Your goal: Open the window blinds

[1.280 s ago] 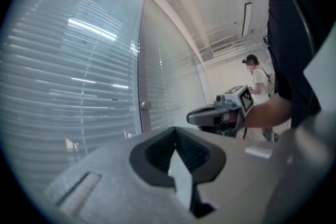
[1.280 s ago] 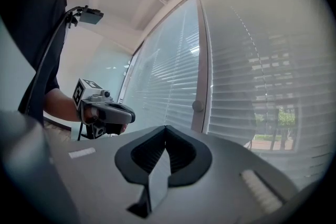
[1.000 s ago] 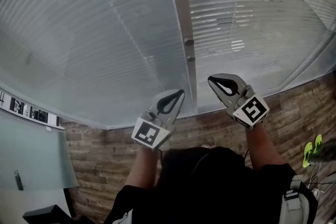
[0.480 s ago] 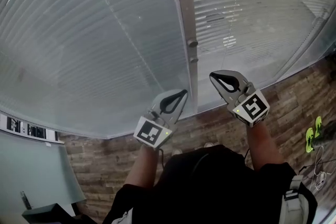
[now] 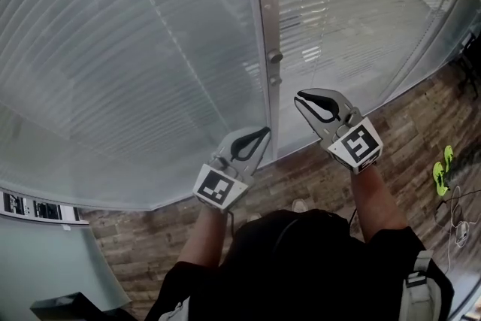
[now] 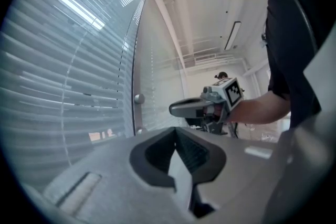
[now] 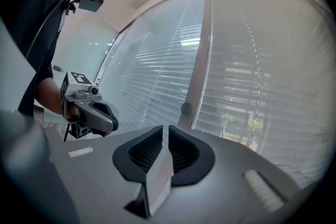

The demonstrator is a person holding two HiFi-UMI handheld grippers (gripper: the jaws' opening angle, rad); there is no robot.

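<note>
Nearest the head camera, a person in a black top (image 5: 301, 259) stands on a brown wood-plank floor (image 5: 421, 124), both forearms raised towards the glazing. The left gripper (image 5: 263, 131), grey with a marker cube, is held level; its jaws are fully together with nothing between them. The right gripper (image 5: 300, 95), of the same build, sits slightly higher and to the right; its jaws are opening, a narrow slit shows between the pads, and nothing lies in it. Neither gripper touches anything. Just beyond the tips stands a grey vertical frame post (image 5: 263, 4) bearing two round metal knobs (image 5: 275, 56), one above the other. The white horizontal-slat window blinds (image 5: 113, 71) hang behind the glass on both sides of the post, fully lowered. Through the right-hand panel, greenery shows between the slats.
</note>
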